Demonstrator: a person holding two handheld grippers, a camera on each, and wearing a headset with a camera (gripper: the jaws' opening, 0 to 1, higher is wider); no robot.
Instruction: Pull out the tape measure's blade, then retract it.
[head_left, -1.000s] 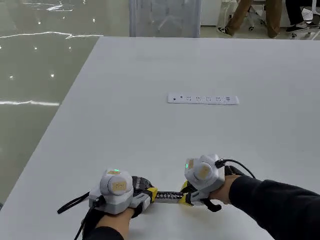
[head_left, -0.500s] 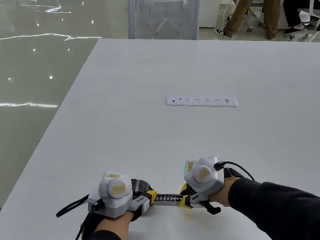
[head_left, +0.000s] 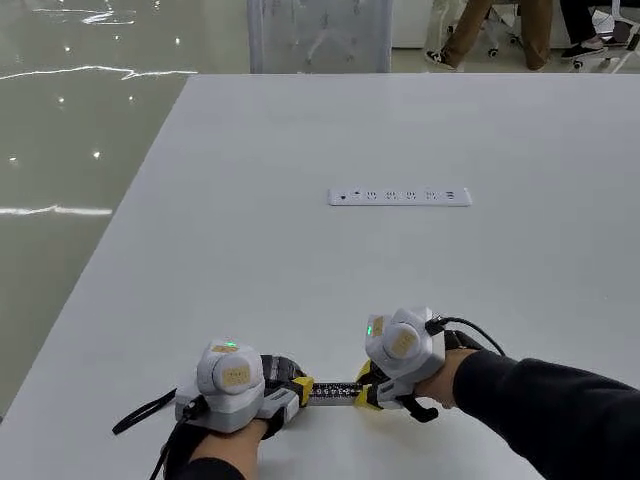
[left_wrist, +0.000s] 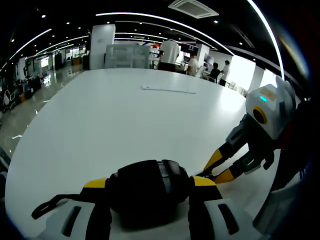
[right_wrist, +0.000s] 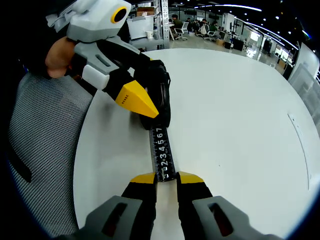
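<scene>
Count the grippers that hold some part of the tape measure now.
2. The left gripper clamps the black case; the right gripper, beside it, pinches the end of the pulled-out blade. None seems hidden.

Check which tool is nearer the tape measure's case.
Left. The left tool is shut on the case; the right tool pinches the blade end, a short stretch of exposed blade away.

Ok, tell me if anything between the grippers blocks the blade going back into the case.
Nothing visible does. The blade runs over bare table from the right gripper to the case in the left gripper; the power strip lies far off.
</scene>
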